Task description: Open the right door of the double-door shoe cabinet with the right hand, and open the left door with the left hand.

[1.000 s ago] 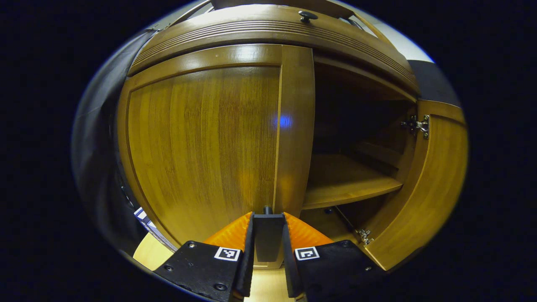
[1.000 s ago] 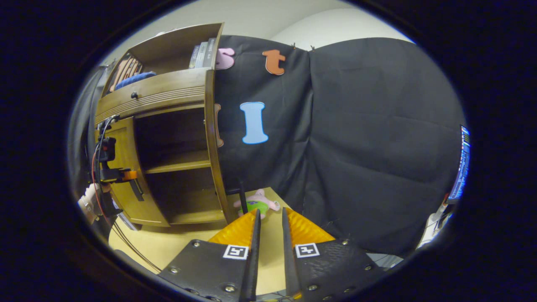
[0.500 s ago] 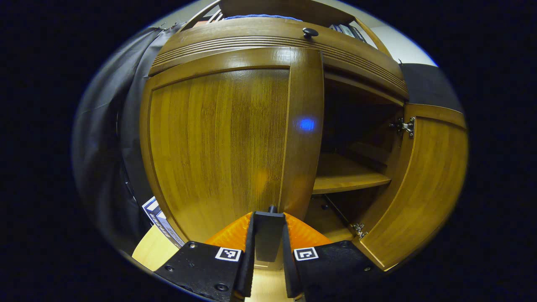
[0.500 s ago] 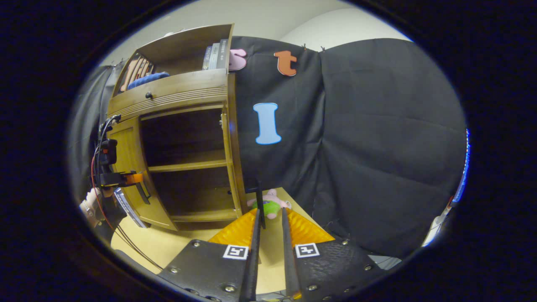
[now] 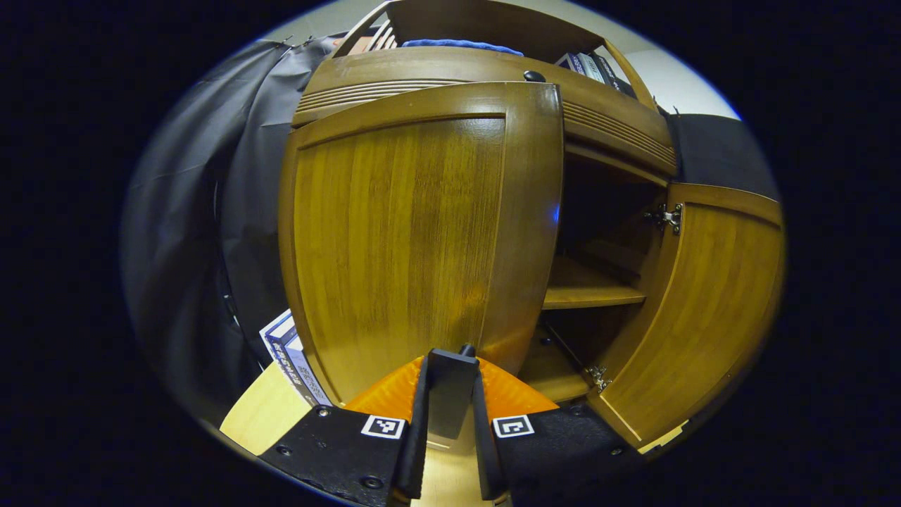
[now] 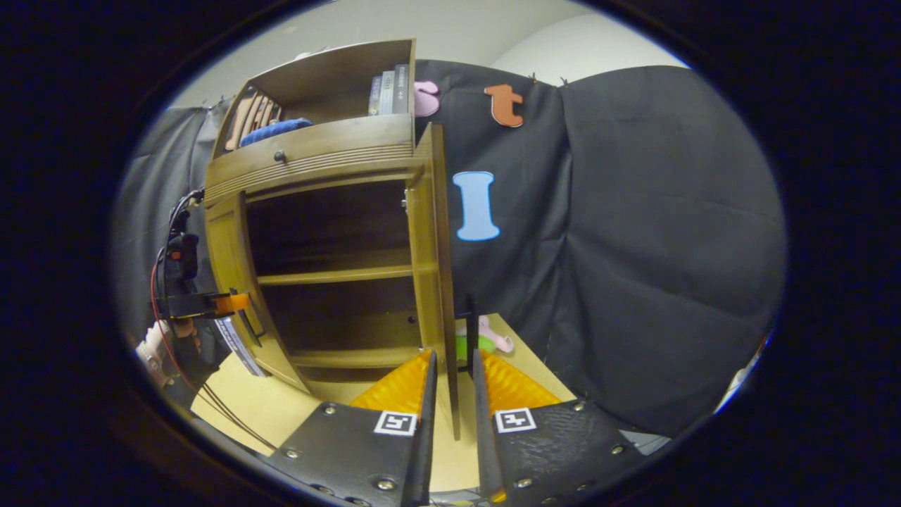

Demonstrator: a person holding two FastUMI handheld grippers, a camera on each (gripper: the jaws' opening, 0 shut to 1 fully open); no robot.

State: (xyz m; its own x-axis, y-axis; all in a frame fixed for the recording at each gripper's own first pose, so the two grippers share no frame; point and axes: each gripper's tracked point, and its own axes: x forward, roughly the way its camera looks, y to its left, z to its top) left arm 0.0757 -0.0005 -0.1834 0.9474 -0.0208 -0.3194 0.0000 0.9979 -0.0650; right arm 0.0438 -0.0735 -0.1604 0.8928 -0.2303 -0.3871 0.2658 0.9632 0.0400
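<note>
The wooden shoe cabinet [image 6: 317, 155] stands on the table with both doors swung out. In the left gripper view the left door [image 5: 408, 239] is partly open, and my left gripper [image 5: 449, 384] is shut on its black handle [image 5: 450, 394]. The right door [image 5: 704, 310] stands wide open beside it. In the right gripper view the right door [image 6: 429, 267] shows edge-on, its lower edge in line with the narrow gap of my right gripper [image 6: 452, 370]. The fingers do not press on the door or its black handle [image 6: 468, 331]. The left gripper [image 6: 211, 304] and a hand [image 6: 158, 345] are at the left door [image 6: 229, 267].
Inside the cabinet is a shelf [image 6: 331, 276]. A drawer with a dark knob [image 5: 533, 75] sits above the doors, and a blue cloth [image 6: 274, 130] lies on top. Books [image 5: 292, 352] lean left of the cabinet. A pink and green plush toy [image 6: 486, 341] lies on the table [image 6: 281, 408].
The left door has swung farther out with my left gripper on its handle. My right gripper has shifted so the open right door, earlier to its left, now lines up between its fingers.
</note>
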